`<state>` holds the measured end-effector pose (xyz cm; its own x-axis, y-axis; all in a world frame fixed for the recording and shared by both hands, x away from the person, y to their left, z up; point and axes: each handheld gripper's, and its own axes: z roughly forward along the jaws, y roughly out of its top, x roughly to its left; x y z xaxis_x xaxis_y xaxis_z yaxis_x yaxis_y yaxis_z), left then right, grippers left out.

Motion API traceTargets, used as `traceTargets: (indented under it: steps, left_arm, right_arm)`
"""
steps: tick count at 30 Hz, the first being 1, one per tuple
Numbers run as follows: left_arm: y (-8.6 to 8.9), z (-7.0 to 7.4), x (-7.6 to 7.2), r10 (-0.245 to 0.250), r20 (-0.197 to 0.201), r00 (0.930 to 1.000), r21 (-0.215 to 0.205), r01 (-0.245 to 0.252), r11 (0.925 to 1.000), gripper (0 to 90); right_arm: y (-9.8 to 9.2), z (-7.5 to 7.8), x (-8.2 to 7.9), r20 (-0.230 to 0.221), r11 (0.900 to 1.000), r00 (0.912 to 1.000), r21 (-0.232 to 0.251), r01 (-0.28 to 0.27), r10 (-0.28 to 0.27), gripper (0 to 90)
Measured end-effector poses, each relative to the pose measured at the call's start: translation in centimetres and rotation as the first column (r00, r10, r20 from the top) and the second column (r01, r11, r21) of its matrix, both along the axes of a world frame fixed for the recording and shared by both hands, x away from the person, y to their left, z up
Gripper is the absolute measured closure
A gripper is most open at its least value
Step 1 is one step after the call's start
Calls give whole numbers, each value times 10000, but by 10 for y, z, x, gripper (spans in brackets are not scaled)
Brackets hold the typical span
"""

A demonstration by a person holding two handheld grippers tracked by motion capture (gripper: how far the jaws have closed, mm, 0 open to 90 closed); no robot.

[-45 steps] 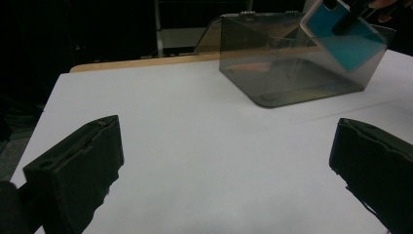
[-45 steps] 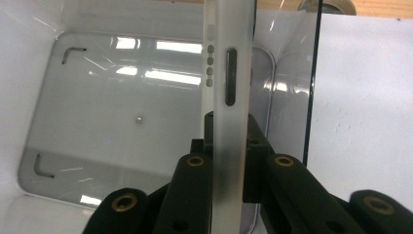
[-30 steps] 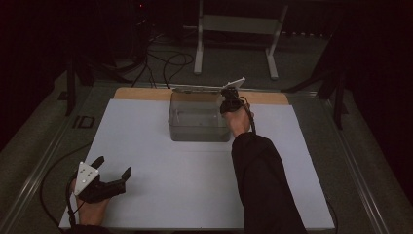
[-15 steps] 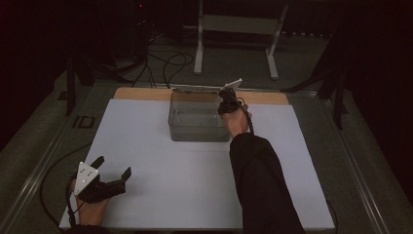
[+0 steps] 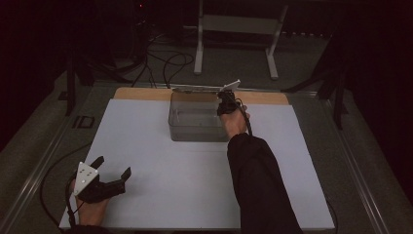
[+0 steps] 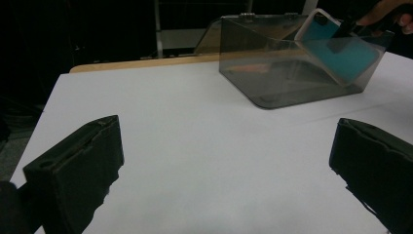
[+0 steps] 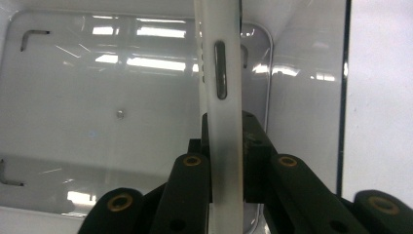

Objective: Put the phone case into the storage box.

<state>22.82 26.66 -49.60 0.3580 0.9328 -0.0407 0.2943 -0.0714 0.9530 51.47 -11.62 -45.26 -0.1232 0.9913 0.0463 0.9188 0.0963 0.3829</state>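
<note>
At the upper middle of the high view, the right hand-held gripper [image 5: 225, 103] hangs over the right end of a clear box [image 5: 195, 127], its jaws clamped on a phone case [image 7: 220, 97]. Its own view shows the case edge-on, a pale strip with a dark side slot, running up the middle of the frame from between the black jaws, with the box floor behind it. From the left gripper view, at the upper right, the case [image 6: 341, 51] shows a teal face and white rim, tilted inside the box [image 6: 272, 73]. Lower left in the high view, the left hand-held gripper [image 5: 113, 170] rests on the white surface [image 5: 195, 185] with jaws wide apart and nothing between them, well away from the box.
</note>
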Motion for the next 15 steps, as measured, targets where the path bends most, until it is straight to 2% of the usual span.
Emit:
traceTargets:
  steps: [15]
  left_arm:
    - [-1, 0, 0, 0, 8, 10000, -8, 0, 10000, 1]
  right_arm:
    - [7, -3, -1, -3, 9989, 9997, -405, -253, 253, 744]
